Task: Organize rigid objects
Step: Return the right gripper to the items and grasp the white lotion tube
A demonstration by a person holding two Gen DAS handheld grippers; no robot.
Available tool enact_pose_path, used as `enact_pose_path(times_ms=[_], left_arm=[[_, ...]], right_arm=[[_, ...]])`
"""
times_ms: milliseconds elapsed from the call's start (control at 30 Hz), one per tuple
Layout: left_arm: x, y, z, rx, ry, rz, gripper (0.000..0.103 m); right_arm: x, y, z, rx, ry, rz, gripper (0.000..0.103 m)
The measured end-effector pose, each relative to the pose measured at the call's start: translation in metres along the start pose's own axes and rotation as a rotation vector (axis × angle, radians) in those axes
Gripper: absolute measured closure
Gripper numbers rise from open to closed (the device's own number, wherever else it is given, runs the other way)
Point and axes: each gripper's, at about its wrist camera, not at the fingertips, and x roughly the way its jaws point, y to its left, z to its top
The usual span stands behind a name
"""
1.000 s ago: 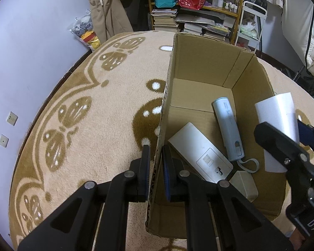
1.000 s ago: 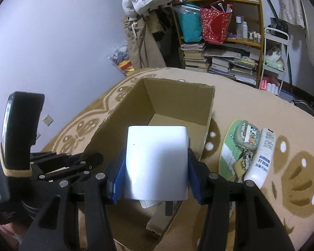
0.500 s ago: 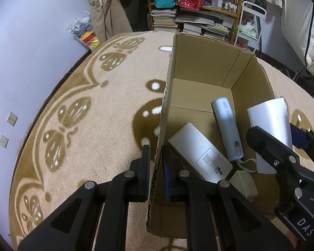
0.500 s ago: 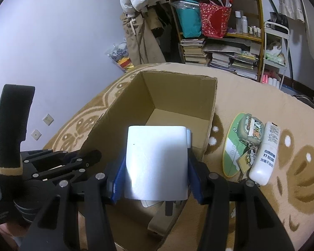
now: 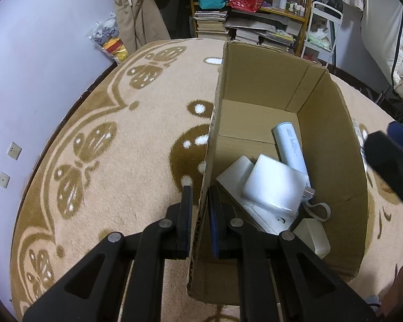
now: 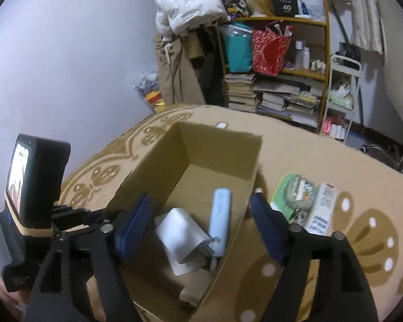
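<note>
An open cardboard box [image 5: 333, 145] stands on the carpet. My left gripper [image 5: 200, 209] is shut on its left wall. Inside lie a white power adapter [image 5: 275, 186], on top of a flat white box [image 5: 235, 174], a pale blue tube-shaped device [image 5: 290, 145] and a small cream block [image 5: 313, 237]. My right gripper [image 6: 201, 226] is open and empty above the box [image 6: 174, 161]; the adapter [image 6: 181, 237] and the blue device [image 6: 219, 221] show between its fingers.
To the right of the box on the carpet lie a green card with a round pouch [image 6: 299, 191] and a white tube [image 6: 322, 209]. A cluttered bookshelf [image 6: 276, 61] and hanging coats [image 6: 174, 53] stand at the back wall.
My right gripper opened and let go of the white adapter, which dropped into the box onto the flat white box. The right gripper rose and drew back. The left gripper stayed.
</note>
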Motion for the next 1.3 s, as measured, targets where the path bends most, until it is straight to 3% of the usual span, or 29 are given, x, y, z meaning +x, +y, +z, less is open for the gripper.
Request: enact_pose_path(times_ms=[233,733,1133,1300], left_arm=[[0.001,0.002,0.001,0.006,-0.001,0.000,0.091],[0.001,0.002,0.001,0.007,-0.002,0.001,0.091],[0.001,0.002,0.001,0.010,-0.002,0.005,0.091],[0.002,0.002,0.001,0.013,-0.002,0.007,0.091]], right_arm=[[-0.005,-0.019,0.004,0.047,-0.015,-0.073,0.000],[0.014,-0.088,-0.004,0.162,0.007,-0.247,0.000],[0.053,-0.148,-0.031,0.283,0.118,-0.284,0.000],[0.065,-0.159,-0.038,0.263,0.150,-0.310,0.000]])
